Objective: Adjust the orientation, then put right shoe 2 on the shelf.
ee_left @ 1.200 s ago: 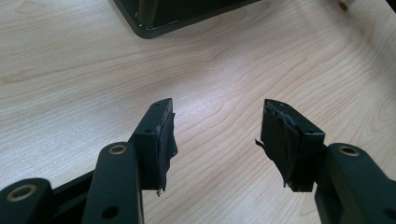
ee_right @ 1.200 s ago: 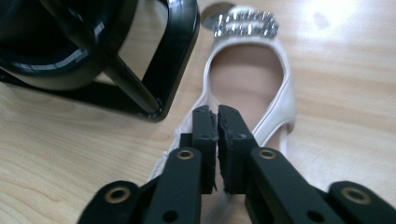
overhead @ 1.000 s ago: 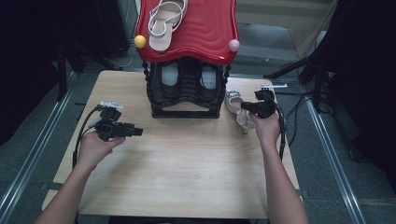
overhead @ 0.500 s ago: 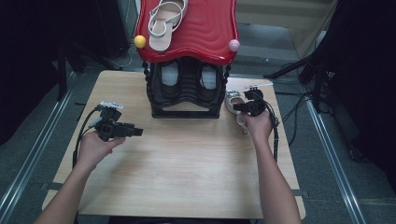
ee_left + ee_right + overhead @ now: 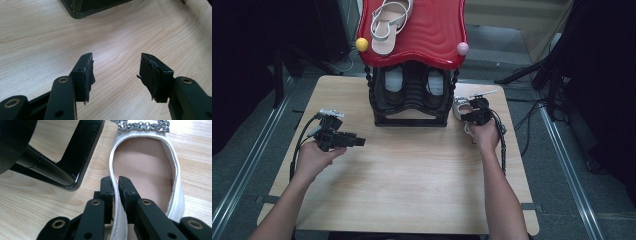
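R gripper point(image 5: 114, 182) has just been closing, jaws now clamped on side wall of white shoe point(image 5: 147, 167), which sits on table point(image 5: 412, 185) just beside black rack point(image 5: 412, 107). L gripper point(image 5: 116, 72) hangs over bare wood, 2 jaws apart.

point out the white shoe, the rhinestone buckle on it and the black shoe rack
white shoe point(image 5: 146, 167): right gripper view, on its pink insole.
rhinestone buckle point(image 5: 142, 125): right gripper view, middle of the stone row at the toe.
black shoe rack point(image 5: 411, 118): high view, on its front base bar.
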Demonstrator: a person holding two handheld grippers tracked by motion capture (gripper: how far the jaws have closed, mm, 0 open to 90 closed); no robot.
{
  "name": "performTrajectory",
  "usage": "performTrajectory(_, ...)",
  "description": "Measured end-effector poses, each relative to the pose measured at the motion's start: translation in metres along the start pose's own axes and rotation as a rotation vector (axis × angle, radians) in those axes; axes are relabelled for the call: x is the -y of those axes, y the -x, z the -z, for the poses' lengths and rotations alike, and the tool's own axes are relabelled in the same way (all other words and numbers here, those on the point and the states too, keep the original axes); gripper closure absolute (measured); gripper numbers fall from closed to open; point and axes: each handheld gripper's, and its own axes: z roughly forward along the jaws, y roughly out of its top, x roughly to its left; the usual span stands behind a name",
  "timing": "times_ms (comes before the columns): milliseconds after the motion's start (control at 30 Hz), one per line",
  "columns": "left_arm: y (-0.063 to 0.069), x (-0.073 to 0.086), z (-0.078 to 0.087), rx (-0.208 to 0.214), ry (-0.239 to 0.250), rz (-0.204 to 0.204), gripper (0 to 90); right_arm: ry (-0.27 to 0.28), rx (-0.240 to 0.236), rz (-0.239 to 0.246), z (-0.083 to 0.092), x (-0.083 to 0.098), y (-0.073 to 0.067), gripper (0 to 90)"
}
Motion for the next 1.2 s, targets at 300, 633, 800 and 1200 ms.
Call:
performTrajectory(300,-0.002,0.0,0.001,-0.002,0.003,0.006,45.1,-0.005,0.009,-0.006,0.001,0.0,-0.001,88.6)
performTrajectory(633,-0.003,0.001,0.0,0.001,0.005,0.011,45.1,0.03,-0.024,-0.046,0.012,-0.001,0.007,88.9)
performTrajectory(800,-0.003,0.001,0.001,0.007,0.005,0.012,45.2,0.051,-0.041,-0.059,0.02,-0.002,0.01,88.9)
performTrajectory(1200,-0.002,0.001,0.0,0.005,0.002,0.013,45.1,0.084,-0.114,-0.091,0.039,-0.007,0.013,89.0)
